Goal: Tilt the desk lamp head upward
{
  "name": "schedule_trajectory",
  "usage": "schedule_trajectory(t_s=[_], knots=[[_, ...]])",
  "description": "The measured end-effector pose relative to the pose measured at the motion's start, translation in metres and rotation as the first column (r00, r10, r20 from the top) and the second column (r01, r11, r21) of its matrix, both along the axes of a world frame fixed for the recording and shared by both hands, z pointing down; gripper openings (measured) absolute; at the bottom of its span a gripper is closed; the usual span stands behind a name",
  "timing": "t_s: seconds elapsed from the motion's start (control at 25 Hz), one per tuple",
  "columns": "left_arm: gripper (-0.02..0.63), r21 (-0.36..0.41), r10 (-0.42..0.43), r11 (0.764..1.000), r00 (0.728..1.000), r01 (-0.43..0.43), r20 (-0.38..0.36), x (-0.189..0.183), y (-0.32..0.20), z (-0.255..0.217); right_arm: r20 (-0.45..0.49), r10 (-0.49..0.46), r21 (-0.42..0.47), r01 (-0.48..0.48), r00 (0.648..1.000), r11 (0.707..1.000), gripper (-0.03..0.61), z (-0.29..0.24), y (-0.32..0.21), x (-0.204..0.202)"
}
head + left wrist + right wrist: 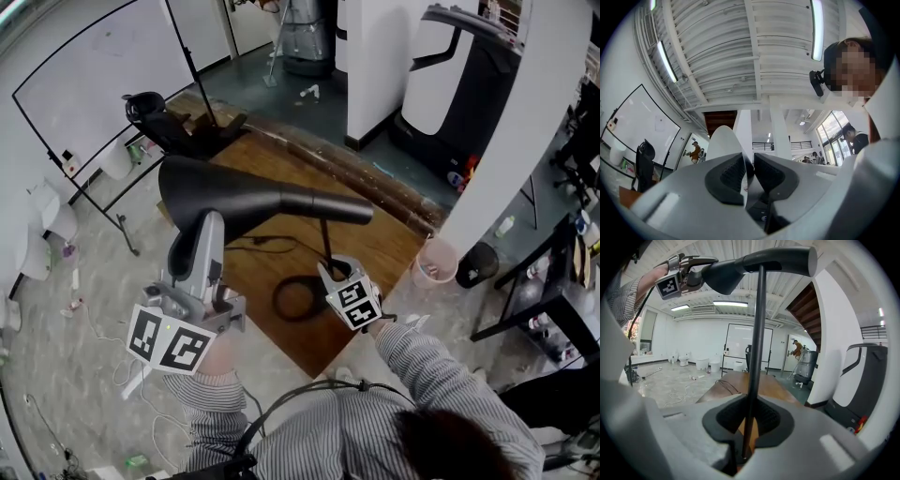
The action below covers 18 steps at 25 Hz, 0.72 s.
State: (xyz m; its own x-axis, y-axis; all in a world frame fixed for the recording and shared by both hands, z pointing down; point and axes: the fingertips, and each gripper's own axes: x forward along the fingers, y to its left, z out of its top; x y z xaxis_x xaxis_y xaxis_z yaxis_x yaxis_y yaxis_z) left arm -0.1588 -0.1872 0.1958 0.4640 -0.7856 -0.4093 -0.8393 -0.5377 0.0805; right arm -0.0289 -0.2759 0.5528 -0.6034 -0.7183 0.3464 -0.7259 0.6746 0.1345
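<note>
A black desk lamp stands on a brown wooden table point(384, 246). Its cone-shaped head point(234, 192) lies about level on top of a thin black stem point(325, 239), and a black ring point(298, 300) lies at the stem's foot. My left gripper point(208, 223) reaches up from below and is shut on the wide rim of the head. In the left gripper view the shade's white inside point(723, 143) runs between the pads of the left gripper point(750, 176). Lower down, my right gripper point(330, 272) is shut on the stem point(757, 333). The right gripper view shows the right gripper point(749, 427), the head point(726, 275) and the left gripper point(689, 273) above.
A whiteboard on a stand point(94, 75) and a black chair point(155, 117) are at the far left. A white and black machine point(450, 75) and a white column stand at the back right. A pink bin point(433, 267) sits by the table's right edge. Cables lie on the floor point(84, 328).
</note>
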Motion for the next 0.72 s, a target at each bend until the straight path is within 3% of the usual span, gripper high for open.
schedule_trajectory(t_s=[0.72], knots=[[0.054,0.026,0.048,0.998,0.988,-0.052,0.147,0.034,0.000,-0.030,-0.019,0.023,-0.009,-0.024,1.000,1.000,0.044,0.002,0.000,0.002]])
